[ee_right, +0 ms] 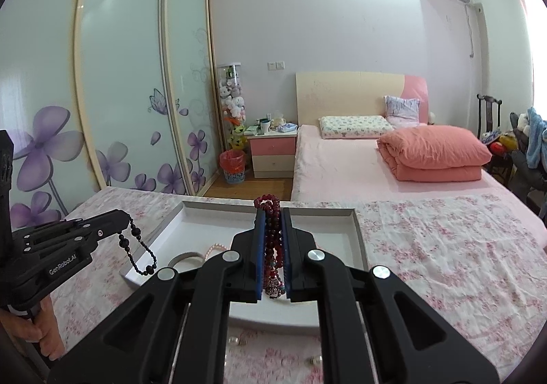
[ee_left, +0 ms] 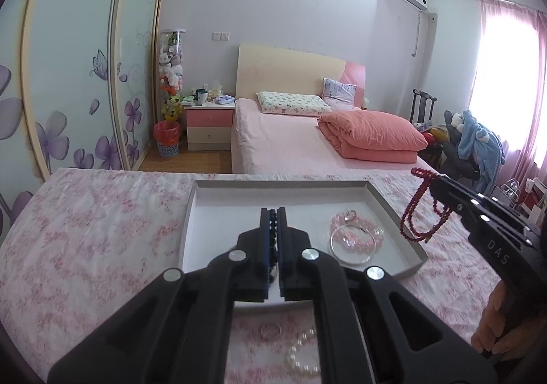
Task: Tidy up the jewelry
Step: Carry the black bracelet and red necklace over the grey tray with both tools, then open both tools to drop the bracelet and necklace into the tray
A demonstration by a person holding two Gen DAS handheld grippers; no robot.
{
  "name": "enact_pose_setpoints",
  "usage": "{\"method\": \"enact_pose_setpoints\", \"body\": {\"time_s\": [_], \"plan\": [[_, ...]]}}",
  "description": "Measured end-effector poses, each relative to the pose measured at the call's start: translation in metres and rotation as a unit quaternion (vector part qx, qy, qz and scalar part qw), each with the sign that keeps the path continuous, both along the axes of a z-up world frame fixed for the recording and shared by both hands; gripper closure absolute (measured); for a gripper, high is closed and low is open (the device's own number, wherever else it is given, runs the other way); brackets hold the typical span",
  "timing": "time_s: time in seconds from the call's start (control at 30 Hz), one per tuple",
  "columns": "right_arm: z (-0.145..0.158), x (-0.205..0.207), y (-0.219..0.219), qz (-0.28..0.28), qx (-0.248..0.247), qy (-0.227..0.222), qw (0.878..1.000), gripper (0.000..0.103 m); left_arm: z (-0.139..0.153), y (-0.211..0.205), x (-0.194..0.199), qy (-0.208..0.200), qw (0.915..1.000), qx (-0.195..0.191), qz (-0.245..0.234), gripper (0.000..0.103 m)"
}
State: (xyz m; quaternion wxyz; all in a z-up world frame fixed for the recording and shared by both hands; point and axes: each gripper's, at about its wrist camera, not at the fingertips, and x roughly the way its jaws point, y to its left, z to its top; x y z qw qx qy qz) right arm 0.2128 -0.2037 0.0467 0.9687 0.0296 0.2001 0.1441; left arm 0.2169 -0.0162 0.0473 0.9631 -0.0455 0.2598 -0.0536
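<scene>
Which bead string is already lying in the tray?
The pink crystal bead bracelet, resting in the white tray. The black bead string and dark red bead necklace are clamped in grippers; the white pearls lie outside on the cloth.

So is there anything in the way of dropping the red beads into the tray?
Nothing visible blocks it. The right gripper holds the red beads at the tray's right rim. Inside, the pink bracelet and clear bangle fill the right side; the far part is bare.
</scene>
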Motion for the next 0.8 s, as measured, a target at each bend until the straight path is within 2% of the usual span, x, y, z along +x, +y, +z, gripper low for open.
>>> {"method": "enact_pose_setpoints", "body": {"time_s": [0.3,0.63,0.73,0.8], "plan": [[-0.023,0.052,0.003,-0.002,0.018,0.050,0.999,0.093,-0.016,-0.004,0.052,0.024,0.9996,-0.008,-0.014,0.098],[-0.040,0.079,0.011,-0.001,0.013,0.081,0.997,0.093,-0.036,-0.004,0.090,0.047,0.9987,-0.016,-0.014,0.098],[-0.043,0.083,0.010,-0.007,0.018,0.092,0.996,0.090,-0.039,-0.003,0.096,0.050,0.9985,-0.019,-0.012,0.096],[-0.044,0.084,0.007,-0.011,0.022,0.096,0.995,0.083,-0.039,-0.002,0.098,0.051,0.9984,-0.020,-0.009,0.095]]}}
